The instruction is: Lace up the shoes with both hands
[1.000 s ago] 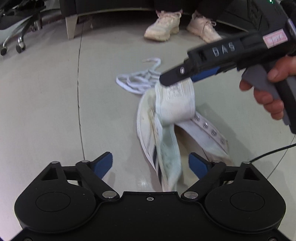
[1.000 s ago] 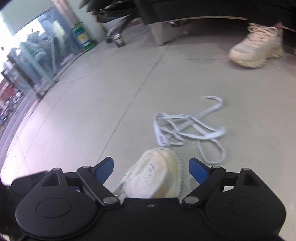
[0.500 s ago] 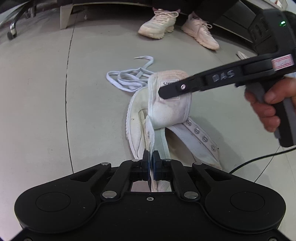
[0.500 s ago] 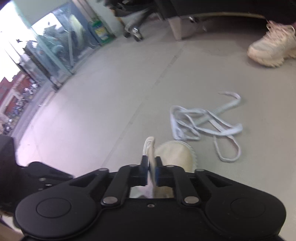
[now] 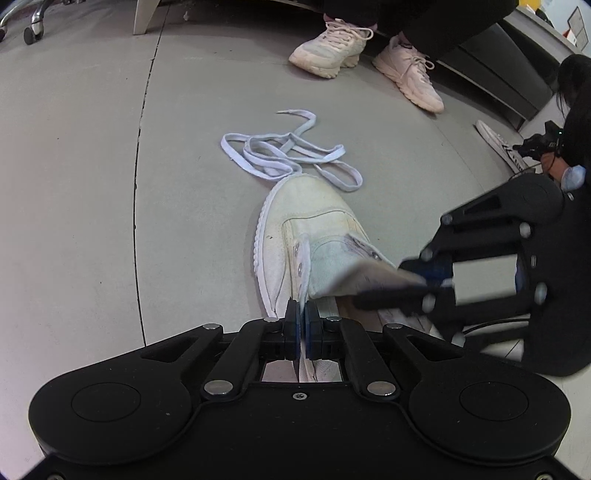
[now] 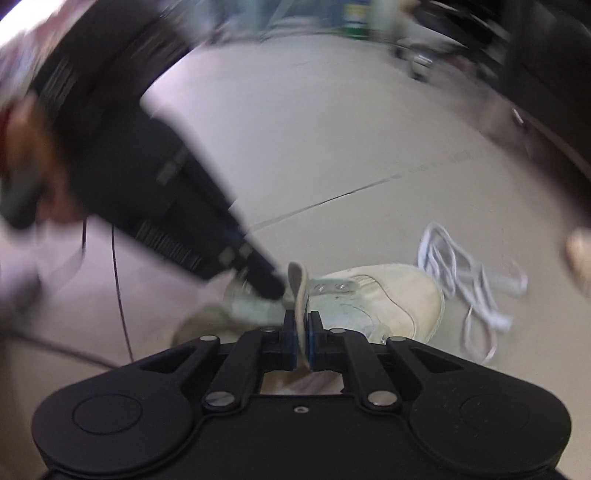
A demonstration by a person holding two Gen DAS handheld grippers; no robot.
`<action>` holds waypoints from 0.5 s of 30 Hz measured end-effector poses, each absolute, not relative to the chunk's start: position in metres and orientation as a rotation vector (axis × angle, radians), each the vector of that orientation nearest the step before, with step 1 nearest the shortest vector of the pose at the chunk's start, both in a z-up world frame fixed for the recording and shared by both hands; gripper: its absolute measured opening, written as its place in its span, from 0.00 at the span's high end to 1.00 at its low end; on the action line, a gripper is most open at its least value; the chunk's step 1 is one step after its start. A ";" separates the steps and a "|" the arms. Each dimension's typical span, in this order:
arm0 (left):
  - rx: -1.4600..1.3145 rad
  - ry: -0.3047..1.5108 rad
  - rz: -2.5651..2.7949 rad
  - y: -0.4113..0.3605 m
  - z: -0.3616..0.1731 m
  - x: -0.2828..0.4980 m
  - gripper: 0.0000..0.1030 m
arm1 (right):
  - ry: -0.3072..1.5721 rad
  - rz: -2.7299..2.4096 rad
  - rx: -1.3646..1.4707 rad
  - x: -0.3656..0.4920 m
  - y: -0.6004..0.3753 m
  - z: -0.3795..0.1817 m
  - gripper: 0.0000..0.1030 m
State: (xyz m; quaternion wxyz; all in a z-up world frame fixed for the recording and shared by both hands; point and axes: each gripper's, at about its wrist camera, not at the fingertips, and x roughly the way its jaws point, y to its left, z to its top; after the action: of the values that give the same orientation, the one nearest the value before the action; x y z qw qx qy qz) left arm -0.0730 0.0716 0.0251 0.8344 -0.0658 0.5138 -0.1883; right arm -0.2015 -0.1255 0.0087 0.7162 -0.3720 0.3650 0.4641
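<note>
A white canvas shoe point(image 5: 314, 221) stands upright on the grey floor, toe pointing away, with no lace in its eyelets. My left gripper point(image 5: 302, 325) is shut on the shoe's left eyelet flap. My right gripper point(image 6: 302, 332) is shut on the shoe's tongue point(image 6: 300, 291); in the left wrist view it point(image 5: 428, 280) comes in from the right, blurred. A loose white shoelace point(image 5: 288, 155) lies tangled on the floor just past the toe; it also shows in the right wrist view point(image 6: 465, 273).
A seated person's two pink sneakers point(image 5: 332, 48) rest on the floor at the back. Another person crouches at the far right point(image 5: 569, 122) by a white shoe point(image 5: 498, 144). A thin black cable point(image 6: 118, 280) trails on the floor. Chair wheels point(image 5: 33, 29) stand far left.
The shoe has turned from lying on its side to standing upright. Both grippers closed on it about half a second ago and stay shut; the right gripper has swung low to the right.
</note>
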 end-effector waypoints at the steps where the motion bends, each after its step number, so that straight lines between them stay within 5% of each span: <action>1: -0.135 1.088 -0.408 0.075 0.024 -0.072 0.98 | 0.778 1.036 -0.901 -0.211 -0.122 0.005 0.95; 6: -0.121 1.070 -0.415 0.069 0.029 -0.075 0.98 | 0.579 1.048 -1.249 -0.257 -0.116 -0.018 0.85; 13: -0.081 0.992 -0.516 0.041 0.060 -0.081 1.00 | 0.619 1.003 -1.243 -0.274 -0.123 -0.005 0.83; 15: -0.054 1.025 -0.529 0.029 0.045 -0.079 1.00 | 0.667 1.016 -1.186 -0.281 -0.130 0.005 0.74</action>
State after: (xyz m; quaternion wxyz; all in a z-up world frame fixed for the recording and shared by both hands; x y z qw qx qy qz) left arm -0.0789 0.0287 0.0451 0.8379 -0.0255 0.4846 -0.2498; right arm -0.2811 -0.1303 0.0047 0.6605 -0.5243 0.2950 0.4492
